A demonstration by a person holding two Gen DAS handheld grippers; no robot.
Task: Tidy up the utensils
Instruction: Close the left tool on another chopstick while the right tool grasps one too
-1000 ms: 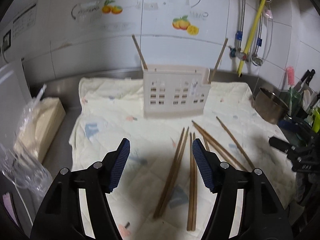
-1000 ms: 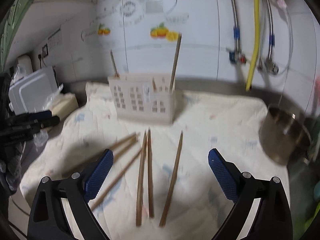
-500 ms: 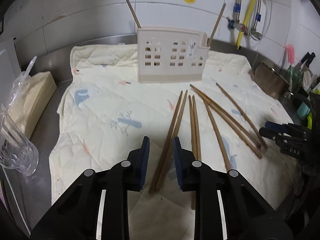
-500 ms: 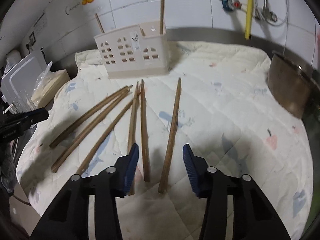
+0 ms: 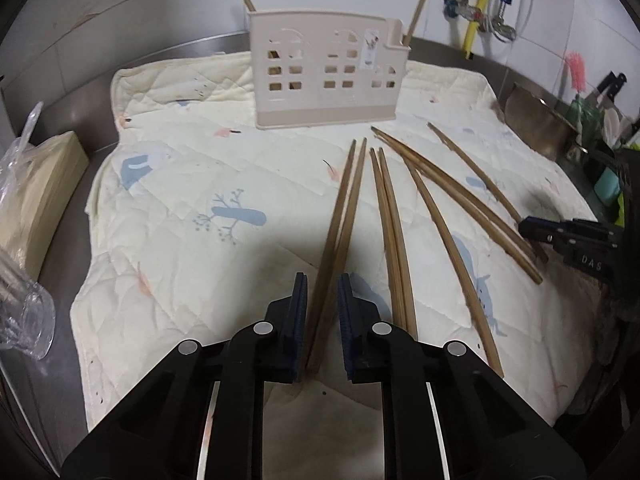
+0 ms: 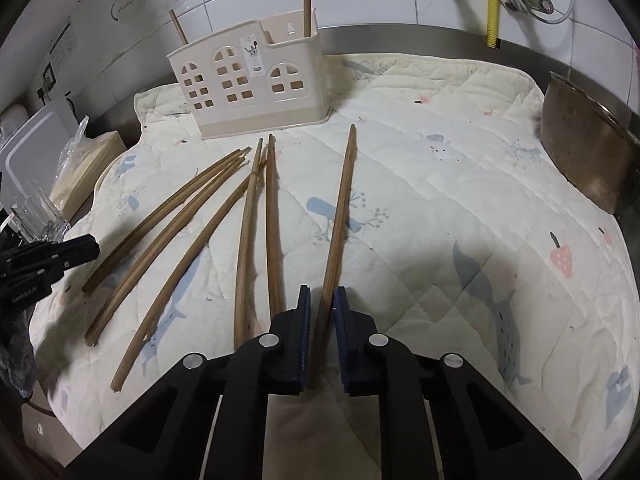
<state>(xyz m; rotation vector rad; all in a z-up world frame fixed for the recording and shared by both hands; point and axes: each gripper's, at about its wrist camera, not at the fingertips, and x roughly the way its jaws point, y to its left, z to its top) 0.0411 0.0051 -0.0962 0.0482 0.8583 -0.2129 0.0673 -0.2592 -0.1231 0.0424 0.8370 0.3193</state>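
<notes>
My left hand-held gripper is nearly closed around the leftmost chopstick pair; a sliver of gap shows at the pads, so I can't tell whether it's clamped. My right hand-held gripper is the same on the lone right-side chopsticks. Both grab at the thick near ends, probably so the tips lead into the holder. Beige chopstick holder stands at upper centre on the quilted mat, one stick already in each end. Remaining chopsticks fan out mid-left. Readable: "DAS" on the other gripper; holder sticker illegible.
</notes>
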